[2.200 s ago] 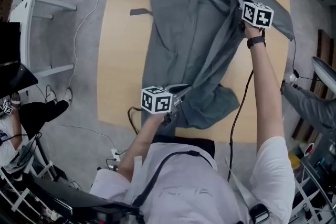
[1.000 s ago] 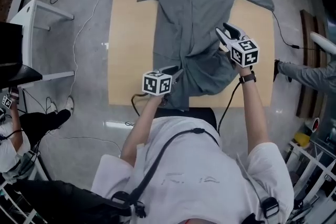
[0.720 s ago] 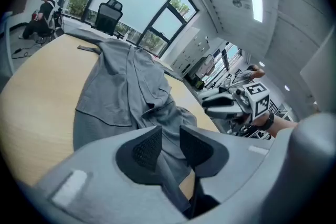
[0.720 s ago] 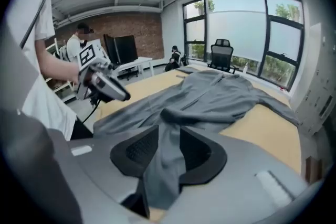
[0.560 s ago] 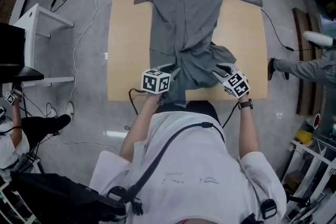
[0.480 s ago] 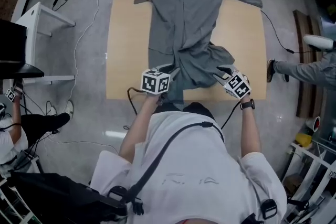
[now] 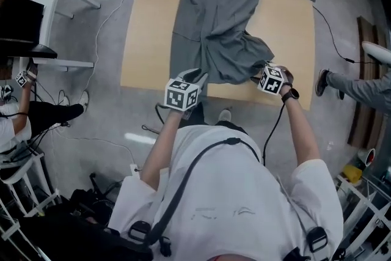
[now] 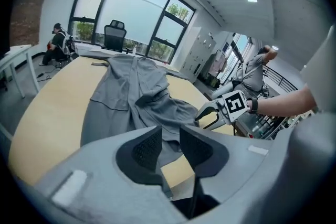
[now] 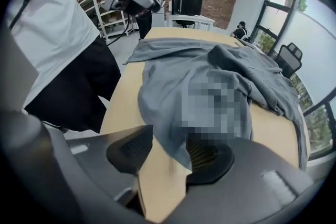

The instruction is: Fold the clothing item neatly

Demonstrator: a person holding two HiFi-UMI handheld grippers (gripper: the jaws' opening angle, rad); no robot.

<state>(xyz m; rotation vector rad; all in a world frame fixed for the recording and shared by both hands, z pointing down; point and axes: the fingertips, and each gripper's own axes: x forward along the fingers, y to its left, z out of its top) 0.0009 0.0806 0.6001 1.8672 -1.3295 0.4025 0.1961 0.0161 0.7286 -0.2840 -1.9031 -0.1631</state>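
— Ahead of both grippers, what is shown?

— A grey garment is laid lengthwise on a wooden table. The collar is at the end farthest from the tools, and both sleeves are spread out sideways there. The lower part is bunched into loose folds just beyond the grippers, at the table's near edge.

— How is the left gripper set?

— Its jaws are drawn close, with only a narrow slot left between the pads. The garment's hem is pinched there, and the cloth is seen running away from the tips toward the collar.

— And the right gripper?

— It is pointed steeply down at the near edge, level with the left one and off to its right. Its jaws have just been opening and are held well apart. A corner of the hem is seen in the gap, draped against one pad and clear of the other, so nothing is squeezed.

— What is seen between the two tools?

— The bunched hem is laid between them, and bare tabletop is left on the outer side of each.
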